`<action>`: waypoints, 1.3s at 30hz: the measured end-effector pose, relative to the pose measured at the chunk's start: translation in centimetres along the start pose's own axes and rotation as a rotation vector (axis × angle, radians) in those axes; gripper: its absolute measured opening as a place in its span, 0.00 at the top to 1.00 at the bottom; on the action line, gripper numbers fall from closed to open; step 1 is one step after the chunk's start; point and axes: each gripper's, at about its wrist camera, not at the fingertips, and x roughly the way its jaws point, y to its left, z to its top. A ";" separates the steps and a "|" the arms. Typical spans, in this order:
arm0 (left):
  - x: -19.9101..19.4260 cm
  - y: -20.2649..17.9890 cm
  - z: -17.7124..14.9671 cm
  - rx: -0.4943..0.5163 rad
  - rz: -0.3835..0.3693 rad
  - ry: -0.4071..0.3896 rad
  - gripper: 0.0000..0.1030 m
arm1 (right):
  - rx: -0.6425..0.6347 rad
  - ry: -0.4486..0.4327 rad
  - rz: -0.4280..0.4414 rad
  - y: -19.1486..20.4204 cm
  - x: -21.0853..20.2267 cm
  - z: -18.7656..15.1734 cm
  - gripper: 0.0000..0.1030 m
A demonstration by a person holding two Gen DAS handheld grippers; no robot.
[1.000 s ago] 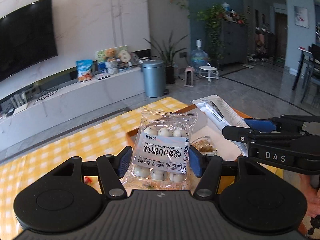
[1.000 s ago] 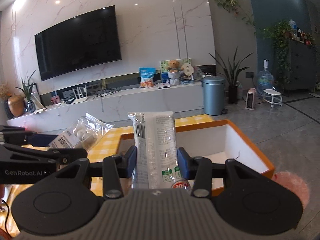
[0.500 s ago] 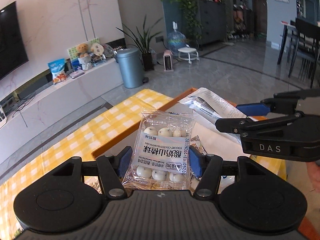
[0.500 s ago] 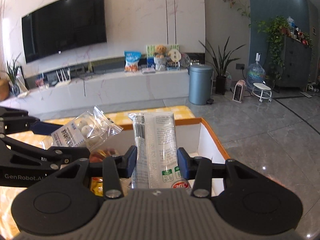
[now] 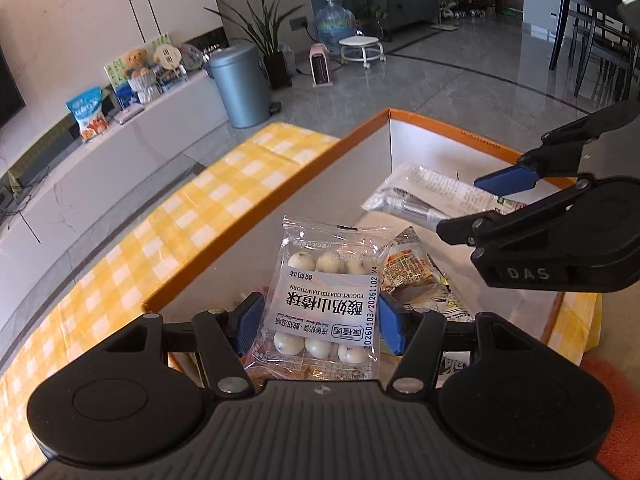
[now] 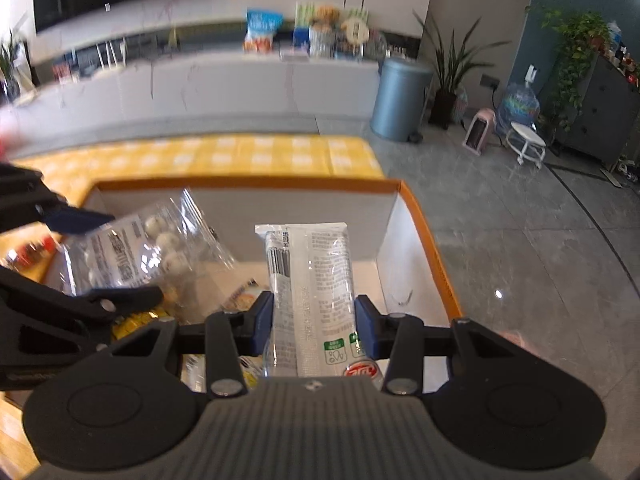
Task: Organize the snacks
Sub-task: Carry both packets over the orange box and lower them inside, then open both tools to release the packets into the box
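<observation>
Grippers are both pitched steeply downward over the box, an orange-rimmed carton with white inner walls that sits on the yellow-checked tabletop. The left gripper is held over the box's near part, and its jaws are pinched on the sides of the hawthorn pack, a clear flat bag of white balls. The pack's long axis is run forward along the fingers, its far end pointed toward the box's far corner, its label face turned up. The right gripper is held alongside, to the right, with its jaws clamped on the sides of the long packet, a clear printed sleeve. That packet is also aligned with the fingers, its far end aimed at the box's far wall and suspended above the floor of the box. Other wrapped snacks are seen lying inside the box beneath the two grippers.
</observation>
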 end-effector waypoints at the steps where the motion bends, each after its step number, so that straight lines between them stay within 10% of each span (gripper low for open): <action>1: 0.3 0.0 0.1 0.000 -0.002 0.006 0.33 | -0.002 0.021 -0.001 -0.1 0.6 0.0 0.58; 15: 2.8 -0.2 0.7 0.015 -0.039 0.059 0.33 | -0.021 0.174 -0.025 -0.3 4.7 -0.3 0.53; 39: 5.0 -1.6 0.7 0.026 -0.028 0.134 0.27 | -0.076 0.088 -0.089 -0.3 1.9 -1.2 0.39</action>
